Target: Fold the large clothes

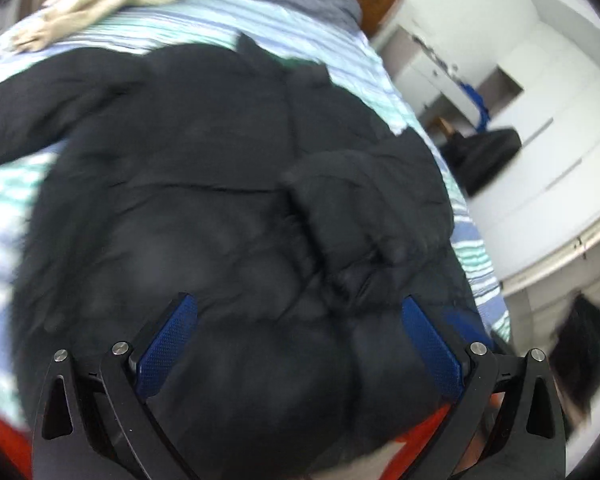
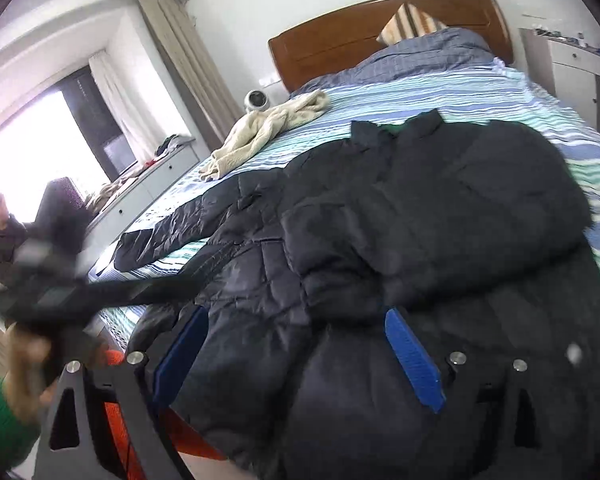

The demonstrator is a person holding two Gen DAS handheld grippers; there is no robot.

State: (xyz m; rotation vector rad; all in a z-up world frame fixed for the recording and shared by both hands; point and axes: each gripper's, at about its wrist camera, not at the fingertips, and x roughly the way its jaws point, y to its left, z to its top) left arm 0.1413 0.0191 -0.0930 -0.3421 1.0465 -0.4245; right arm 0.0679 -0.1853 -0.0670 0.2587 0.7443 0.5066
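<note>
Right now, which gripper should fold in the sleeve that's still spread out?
Left, probably. The spread sleeve lies on that side, where the left gripper hovers near it; the right gripper is open over the jacket body.

The left gripper (image 1: 298, 320) is hovering, jaws spread wide, over a black puffer jacket (image 1: 220, 200) lying on the striped bed (image 1: 220, 24).

Black puffer jacket (image 2: 419, 216) spread across bed

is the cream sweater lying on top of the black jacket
No, in the right wrist view the cream sweater lies apart on the striped bedsheet, nearer the headboard than the black jacket.
</note>
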